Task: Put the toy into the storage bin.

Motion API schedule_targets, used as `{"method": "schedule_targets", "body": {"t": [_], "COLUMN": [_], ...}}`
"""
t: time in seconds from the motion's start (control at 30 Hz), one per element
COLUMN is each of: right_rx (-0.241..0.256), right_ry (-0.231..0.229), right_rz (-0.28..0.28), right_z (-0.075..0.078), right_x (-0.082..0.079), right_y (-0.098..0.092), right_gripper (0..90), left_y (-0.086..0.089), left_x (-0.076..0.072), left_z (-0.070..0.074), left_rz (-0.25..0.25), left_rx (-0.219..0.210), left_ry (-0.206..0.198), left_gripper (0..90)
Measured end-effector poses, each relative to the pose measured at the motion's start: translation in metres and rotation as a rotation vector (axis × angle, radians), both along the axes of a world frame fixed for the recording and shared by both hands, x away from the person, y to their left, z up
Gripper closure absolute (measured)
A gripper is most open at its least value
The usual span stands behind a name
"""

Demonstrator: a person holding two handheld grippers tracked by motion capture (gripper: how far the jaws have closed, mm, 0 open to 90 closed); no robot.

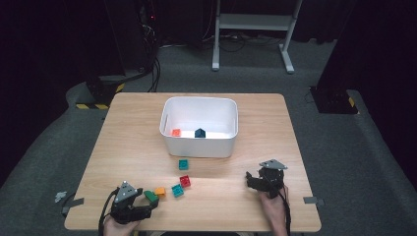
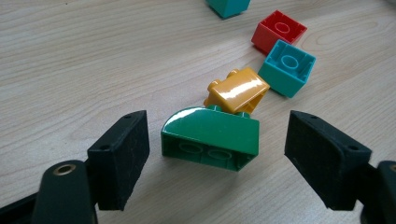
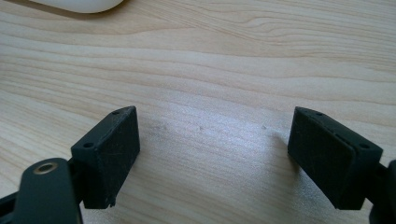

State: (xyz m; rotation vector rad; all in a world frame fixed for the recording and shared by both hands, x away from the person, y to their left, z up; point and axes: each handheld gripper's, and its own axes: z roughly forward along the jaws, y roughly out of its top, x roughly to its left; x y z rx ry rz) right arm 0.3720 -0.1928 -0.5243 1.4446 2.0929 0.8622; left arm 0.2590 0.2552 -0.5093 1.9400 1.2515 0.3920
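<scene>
Hidden or cut off: the far end of the green brick [image 2: 210,138] is being covered by the orange brick [image 2: 237,90] in the left gripper view, and in the high view much of the green brick [image 1: 151,195] is being crowded by the left gripper [image 1: 147,202], so its shape is hard to make out there. A teal brick at the top edge of the left gripper view is being cut off by the frame. The two small pieces in the white bin [image 1: 169,137], one orange and one dark, are too small to be told apart as shapes.

Green brick, place: it is being seen on the wooden table [image 1: 255,206] at the near left, between the two jaws of the left gripper [image 2: 217,158], with a gap on each side.

Green brick, pointing: it is lying tipped on its side, its hollow underside being turned toward the gripper camera and its rounded top corner toward the left jaw. Its long axis is being laid across the gap, from one jaw to the other.

Neighbours: the orange brick is being leaned against the green brick's far edge, touching it; a teal brick [image 2: 287,67] and a red brick [image 2: 279,31] are lying beyond, to the right.

Left gripper: the jaws are being held wide apart, nothing clamped.

Right gripper [image 3: 215,154]: the jaws are being held wide apart over bare wood at the near right [image 1: 255,181], well apart from the bricks.
</scene>
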Motion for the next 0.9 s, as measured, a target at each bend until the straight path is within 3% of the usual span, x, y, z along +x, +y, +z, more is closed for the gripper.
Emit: {"method": "schedule_targets", "body": {"t": [0.37, 0.9], "right_rx": [0.0, 0.0], "right_ry": [0.0, 0.0], "right_rz": [0.0, 0.0], "right_z": [0.0, 0.0], "right_x": [0.0, 0.0], "right_y": [0.0, 0.0], "right_gripper": [16.6, 16.6], "left_y": [-0.0023, -0.0025], "left_x": [0.0027, 0.0028], "left_z": [-0.005, 0.0014], "left_rz": [-0.006, -0.019], "left_rx": [0.018, 0.017], "left_ry": [-0.007, -0.024], "left_gripper": [37.9, 39.6]}}
